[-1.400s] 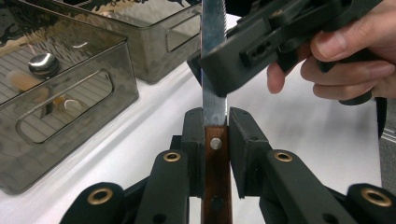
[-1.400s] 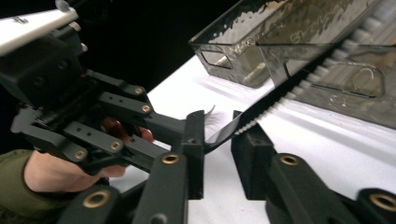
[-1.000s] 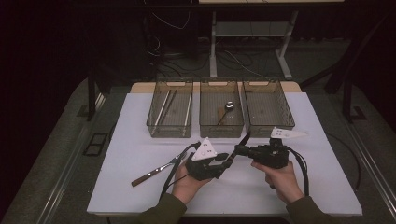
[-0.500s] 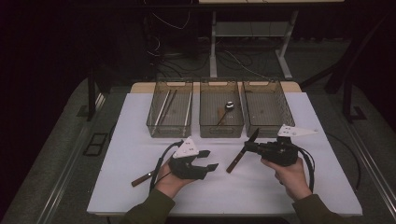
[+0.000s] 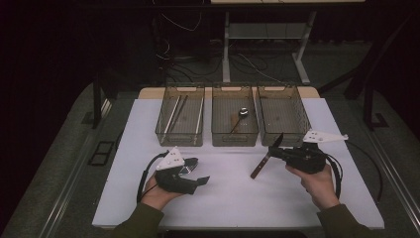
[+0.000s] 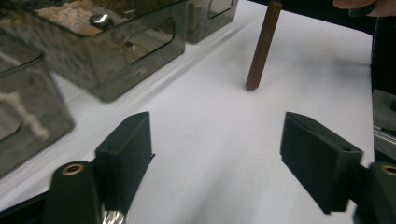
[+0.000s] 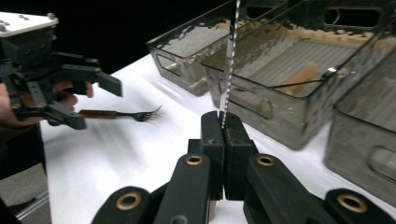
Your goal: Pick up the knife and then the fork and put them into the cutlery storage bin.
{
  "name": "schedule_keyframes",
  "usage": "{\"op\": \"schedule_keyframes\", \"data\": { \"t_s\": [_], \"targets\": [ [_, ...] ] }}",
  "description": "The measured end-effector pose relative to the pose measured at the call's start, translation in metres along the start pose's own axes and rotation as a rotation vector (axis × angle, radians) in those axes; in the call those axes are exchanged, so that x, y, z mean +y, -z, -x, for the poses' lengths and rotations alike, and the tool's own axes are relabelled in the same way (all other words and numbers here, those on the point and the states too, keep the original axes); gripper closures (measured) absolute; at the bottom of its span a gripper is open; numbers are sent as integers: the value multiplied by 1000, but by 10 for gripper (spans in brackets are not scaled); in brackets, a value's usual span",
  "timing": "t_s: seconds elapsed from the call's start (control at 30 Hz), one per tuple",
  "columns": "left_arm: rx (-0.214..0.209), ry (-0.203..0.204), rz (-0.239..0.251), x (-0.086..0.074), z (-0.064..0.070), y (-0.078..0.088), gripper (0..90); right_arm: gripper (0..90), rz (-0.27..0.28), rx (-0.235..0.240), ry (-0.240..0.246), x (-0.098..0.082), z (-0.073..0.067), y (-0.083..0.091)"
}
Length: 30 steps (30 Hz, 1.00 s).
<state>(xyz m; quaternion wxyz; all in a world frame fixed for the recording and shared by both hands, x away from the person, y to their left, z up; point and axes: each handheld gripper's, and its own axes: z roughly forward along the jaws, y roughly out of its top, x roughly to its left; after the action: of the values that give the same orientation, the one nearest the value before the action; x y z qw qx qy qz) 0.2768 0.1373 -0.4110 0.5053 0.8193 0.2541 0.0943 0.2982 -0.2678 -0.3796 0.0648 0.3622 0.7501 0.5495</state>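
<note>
Lying behind left claw [image 7: 74, 100], fork [image 7: 122, 114], hidden from overhead.

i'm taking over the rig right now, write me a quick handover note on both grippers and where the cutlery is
Right gripper: jaws shut on the blade of a brown-handled table knife, handle tip resting on the white table.
Left gripper: jaws wide open, holding nothing.
Brown-handled metal fork: lying loose on the table behind the left gripper.
Left clear plastic bin: long thin pale sticks, likely chopsticks.
Middle clear bin: one brown-handled metal spoon.
Right clear bin: looks empty.
Left to do, probably: knife into the right bin; which bin the fork belongs in is unclear.
</note>
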Motion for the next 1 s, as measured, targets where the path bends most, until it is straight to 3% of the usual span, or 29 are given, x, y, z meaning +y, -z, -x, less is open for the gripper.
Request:
{"op": "schedule_keyframes", "data": {
  "t_s": [0.13, 0.27, 0.37, 0.47, 0.63, 0.83, 1.0],
  "targets": [
    [20, -2, 11, -11, -3, 12, 178, 897, -7, -30, 8, 2, 5, 6],
    [42, 30, 35, -22, -6, 20, 121, 896, -8, -57, 9, 7, 10, 13],
    [39, 26, 38, -28, -6, 25, 81, 897, -10, -74, 15, 12, 14, 21],
    [31, 27, 38, -31, -7, 23, 34, 897, -24, -98, 29, 17, 19, 25],
    [31, -6, 14, -33, -10, 17, 0, 897, -34, -125, 43, 26, 25, 34],
    [39, -9, 8, -33, -12, 16, 0, 897, 19, -158, 27, 46, 33, 57],
    [42, -11, 1, -31, -11, 15, 0, 897, 33, -211, 46, 69, 40, 72]
  ]
}}
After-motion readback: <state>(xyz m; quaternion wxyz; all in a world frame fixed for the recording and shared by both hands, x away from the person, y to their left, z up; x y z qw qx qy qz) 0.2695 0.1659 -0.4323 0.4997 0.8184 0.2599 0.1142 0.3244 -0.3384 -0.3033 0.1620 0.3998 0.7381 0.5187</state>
